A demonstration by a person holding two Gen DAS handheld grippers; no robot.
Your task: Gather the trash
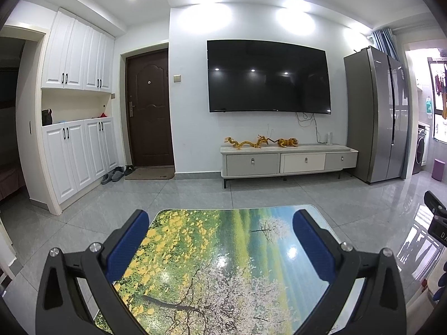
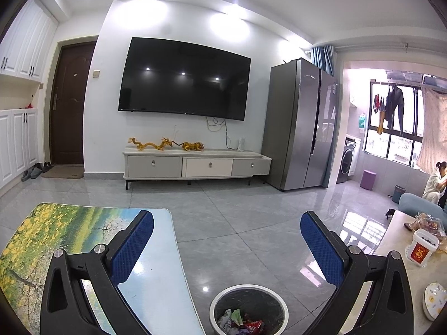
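Note:
My left gripper (image 1: 220, 223) is open and empty, held above the glossy table (image 1: 218, 265) printed with a flowering-tree landscape. My right gripper (image 2: 226, 223) is open and empty, held above the gap between that table (image 2: 151, 279) and a second table. Below it on the floor stands a round white-rimmed trash bin (image 2: 248, 311) with a black liner, holding several crumpled wrappers (image 2: 243, 322). No trash shows on the printed table.
A pale side table (image 2: 396, 240) at the right carries a white container with a red label (image 2: 423, 247), snack bags and a bowl. Beyond are grey floor tiles, a TV stand (image 2: 195, 164), a fridge (image 2: 301, 128), and a seated person (image 2: 435, 181).

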